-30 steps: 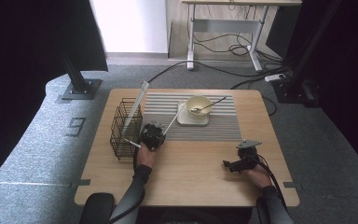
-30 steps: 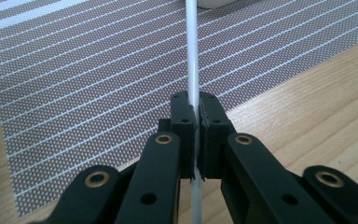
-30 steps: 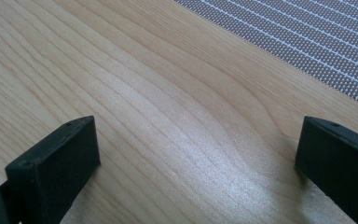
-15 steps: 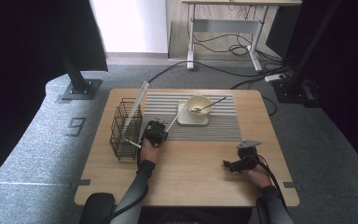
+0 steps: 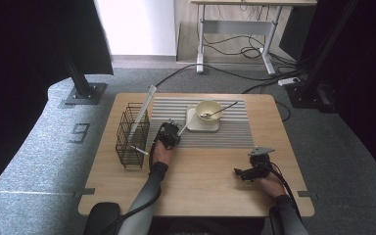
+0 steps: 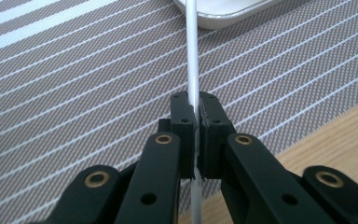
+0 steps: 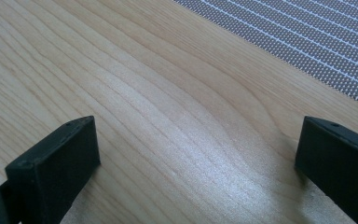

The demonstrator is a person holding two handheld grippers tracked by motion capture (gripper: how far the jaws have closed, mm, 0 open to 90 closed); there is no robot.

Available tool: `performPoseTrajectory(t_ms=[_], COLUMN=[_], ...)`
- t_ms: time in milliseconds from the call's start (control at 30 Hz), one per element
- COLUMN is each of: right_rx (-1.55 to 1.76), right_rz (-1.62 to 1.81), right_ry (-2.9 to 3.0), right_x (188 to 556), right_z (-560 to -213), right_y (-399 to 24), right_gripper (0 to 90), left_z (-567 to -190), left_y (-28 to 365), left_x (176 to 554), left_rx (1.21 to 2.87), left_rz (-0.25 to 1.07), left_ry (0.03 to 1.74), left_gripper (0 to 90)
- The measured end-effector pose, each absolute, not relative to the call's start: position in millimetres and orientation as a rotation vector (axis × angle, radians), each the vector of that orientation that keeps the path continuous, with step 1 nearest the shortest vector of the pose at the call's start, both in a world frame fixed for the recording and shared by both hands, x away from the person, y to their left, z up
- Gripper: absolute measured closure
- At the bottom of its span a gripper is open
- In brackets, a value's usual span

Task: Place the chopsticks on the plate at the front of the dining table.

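Grip detail: your left gripper (image 6: 196, 116) is clamped on a thin white stick (image 6: 193, 56), probably a chopstick, held just above the striped woven placemat (image 6: 74, 70) beside the white tray (image 6: 223, 11). Expect it to be light, rigid and smooth, likely to pivot or slide in the jaws, so hold near mid-length, as you do now. Nearby, the black wire basket (image 5: 132, 134) already holds another stick, and a cream bowl (image 5: 209, 110) carries a spoon. Your right gripper (image 7: 196, 144) rests with jaws wide apart over the bare wooden table (image 7: 144, 93)
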State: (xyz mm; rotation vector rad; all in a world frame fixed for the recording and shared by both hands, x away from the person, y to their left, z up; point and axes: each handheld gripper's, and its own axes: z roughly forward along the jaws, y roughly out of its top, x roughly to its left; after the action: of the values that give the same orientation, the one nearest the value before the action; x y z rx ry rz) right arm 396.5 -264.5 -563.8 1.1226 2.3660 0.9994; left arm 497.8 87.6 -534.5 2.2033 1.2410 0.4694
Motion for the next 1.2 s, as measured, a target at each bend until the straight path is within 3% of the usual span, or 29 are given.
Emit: performPoseTrajectory(t_ms=[1200], right_rx=[1.123], right_rz=[0.999], right_ry=[2.366], right_x=[396], right_z=[-564], right_y=[-265], right_gripper=[0.0], left_z=[-536], left_y=[66], left_x=[526], left_rx=[2.227], left_rz=[0.460], left_ry=[1.225], left_gripper=[84.0])
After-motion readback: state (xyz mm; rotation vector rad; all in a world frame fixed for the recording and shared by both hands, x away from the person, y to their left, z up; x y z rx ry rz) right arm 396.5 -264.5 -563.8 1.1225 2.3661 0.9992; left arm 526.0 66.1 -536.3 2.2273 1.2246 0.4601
